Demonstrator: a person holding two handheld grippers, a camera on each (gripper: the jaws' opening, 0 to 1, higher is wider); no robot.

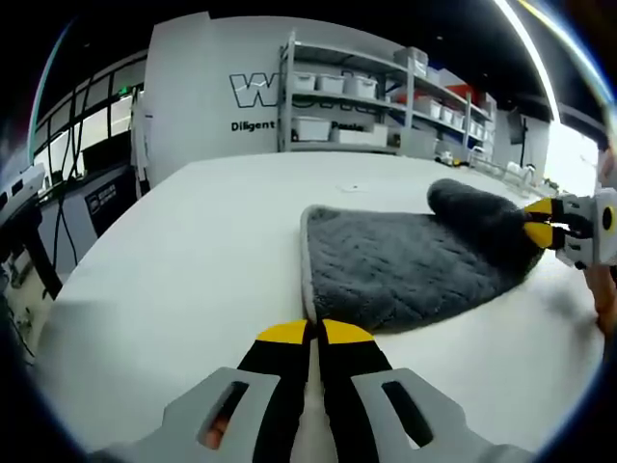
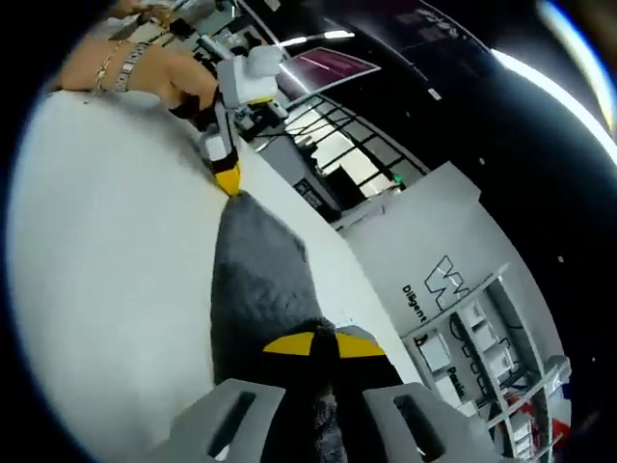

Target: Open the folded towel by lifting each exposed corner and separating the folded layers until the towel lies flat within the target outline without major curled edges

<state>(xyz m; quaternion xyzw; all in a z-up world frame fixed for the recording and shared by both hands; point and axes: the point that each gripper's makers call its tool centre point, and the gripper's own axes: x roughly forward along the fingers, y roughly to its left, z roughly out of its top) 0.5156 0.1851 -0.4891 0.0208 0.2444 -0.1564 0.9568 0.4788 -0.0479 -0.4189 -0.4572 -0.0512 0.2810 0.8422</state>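
White table (image 1: 193,260), pinched grey towel (image 1: 405,265)

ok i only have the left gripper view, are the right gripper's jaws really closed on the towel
observer: yes. In the right gripper view, the right gripper has its jaws together with grey towel pinched between them.
operator: how does the towel sit from that side
observer: it runs as a raised grey fold from those jaws to the left gripper, whose yellow tip meets its far end.
operator: what's behind my left gripper
observer: a hand holds it, with a bracelet on the wrist.
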